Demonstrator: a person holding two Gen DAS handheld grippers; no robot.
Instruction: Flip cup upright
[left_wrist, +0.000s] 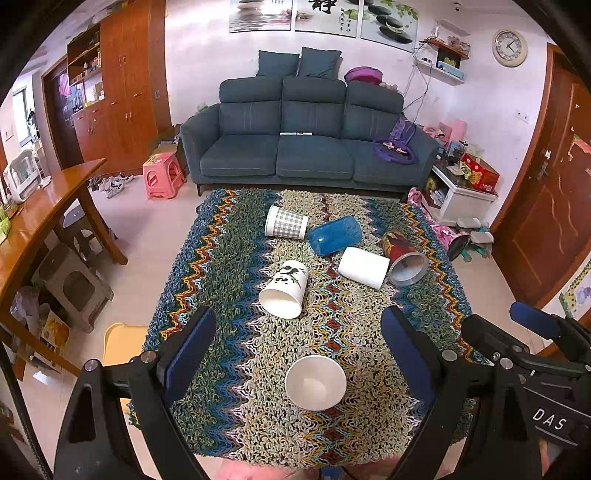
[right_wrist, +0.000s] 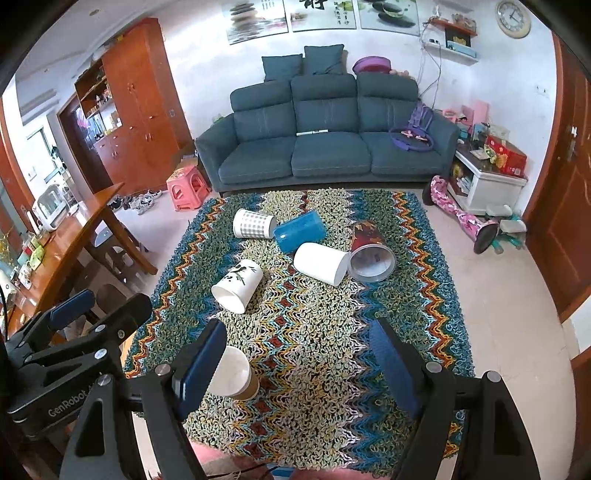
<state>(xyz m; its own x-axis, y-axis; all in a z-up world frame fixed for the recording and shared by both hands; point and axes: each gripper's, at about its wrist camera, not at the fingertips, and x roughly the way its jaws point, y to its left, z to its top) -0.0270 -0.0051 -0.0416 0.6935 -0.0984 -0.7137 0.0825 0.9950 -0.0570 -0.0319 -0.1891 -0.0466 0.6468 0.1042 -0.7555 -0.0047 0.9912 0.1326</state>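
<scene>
You've got one paper cup (left_wrist: 316, 382) already standing mouth-up near the front edge of the tabletop (left_wrist: 236, 417), between the fingers of the left gripper (left_wrist: 299, 354). Five more lie on their sides further back: panda cup (left_wrist: 285, 288), plain white cup (left_wrist: 364, 267), blue cup (left_wrist: 335, 235), checked cup (left_wrist: 286, 221), red cup (left_wrist: 404, 257).

Handling, my guess: the panda cup looks like thin paper, so it's light and crushes easily. Squeeze gently. The knitted cover is soft and lumpy, so a cup may rock when set down; seat it flat before letting go. The blue cup looks like clear plastic, prob slick and a bit stiffer. The red cup has a wide rim w/ a see-through mouth; can't tell the material.

Where to grab: take the panda cup across its mid-body, jaws on opposite sides of the wall, not at the open rim, which would fold. It's nearest to you, mouth pointing toward you and left.

Looks: panda cup is white w/ a black panda and green bamboo sprig. In the right view the upright cup (right_wrist: 236, 373) shows a brown sleeve and sits just beside a finger of the right gripper (right_wrist: 299, 350).

Both grippers are spread wide and hold nothing.
</scene>
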